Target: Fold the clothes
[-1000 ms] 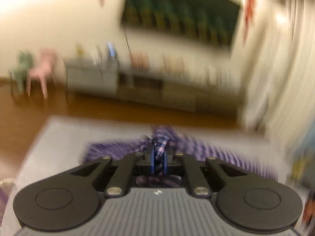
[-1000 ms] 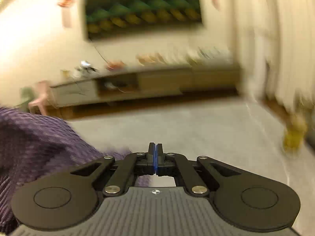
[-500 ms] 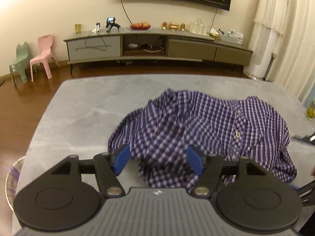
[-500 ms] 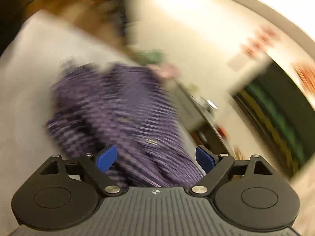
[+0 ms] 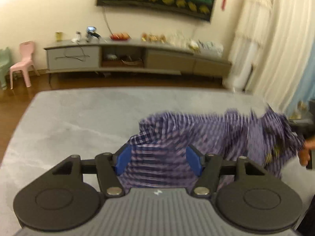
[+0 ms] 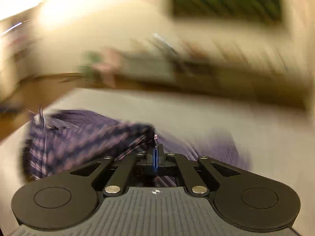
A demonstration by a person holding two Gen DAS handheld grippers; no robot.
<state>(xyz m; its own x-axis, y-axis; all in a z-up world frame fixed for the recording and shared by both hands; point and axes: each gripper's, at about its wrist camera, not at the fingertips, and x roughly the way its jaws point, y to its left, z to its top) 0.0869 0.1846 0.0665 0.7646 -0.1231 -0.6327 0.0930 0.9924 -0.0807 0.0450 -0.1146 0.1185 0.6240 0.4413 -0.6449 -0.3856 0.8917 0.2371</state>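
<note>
A purple and white checked shirt (image 5: 206, 135) lies bunched on the grey table (image 5: 78, 116), blurred by motion and stretched toward the right. My left gripper (image 5: 158, 162) is open just above the shirt's near edge, blue pads apart with cloth showing between them. At the right edge of the left wrist view a hand holds my right gripper (image 5: 301, 125), which lifts the shirt's right end. In the right wrist view my right gripper (image 6: 155, 155) is shut on a fold of the shirt (image 6: 82, 137), which trails off to the left.
Beyond the table stands a long grey TV cabinet (image 5: 137, 59) with small items on top. A pink child's chair (image 5: 22, 63) sits at the far left on the wood floor. White curtains (image 5: 275, 49) hang at the right. The right wrist view is heavily blurred.
One second ago my left gripper was shut on the shirt; it has let go and stays open. My right gripper, open half a second ago, has shut on the shirt and pulls it rightward.
</note>
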